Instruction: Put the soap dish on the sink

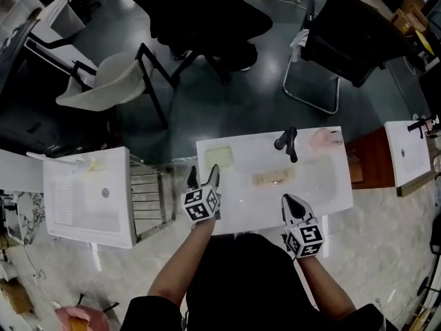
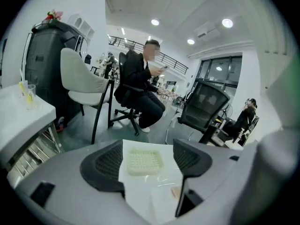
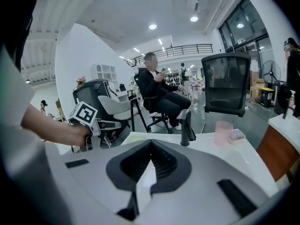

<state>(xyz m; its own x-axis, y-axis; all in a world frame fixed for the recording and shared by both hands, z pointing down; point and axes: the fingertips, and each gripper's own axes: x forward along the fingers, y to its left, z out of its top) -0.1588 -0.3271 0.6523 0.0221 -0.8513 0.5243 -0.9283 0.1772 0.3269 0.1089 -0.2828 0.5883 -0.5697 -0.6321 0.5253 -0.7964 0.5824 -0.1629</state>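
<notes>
The pale green, square soap dish (image 1: 218,157) lies flat on the back left corner of the white sink (image 1: 324,185). In the left gripper view the soap dish (image 2: 145,161) sits on the sink top (image 2: 140,196) just ahead of the jaws. My left gripper (image 1: 204,172) (image 2: 147,146) is open and empty, at the sink's front left edge, short of the dish. At the sink's front right edge my right gripper (image 1: 289,200) (image 3: 151,148) is shut with nothing in it. A black faucet (image 1: 289,142) (image 3: 186,128) stands at the back.
A pink cup (image 1: 320,138) (image 3: 224,131) stands at the sink's back right. A beige item (image 1: 273,178) lies in the basin. A second white sink (image 1: 89,198) and a metal rack (image 1: 148,195) stand to the left. Behind are chairs (image 1: 114,81) and a seated person (image 1: 207,19).
</notes>
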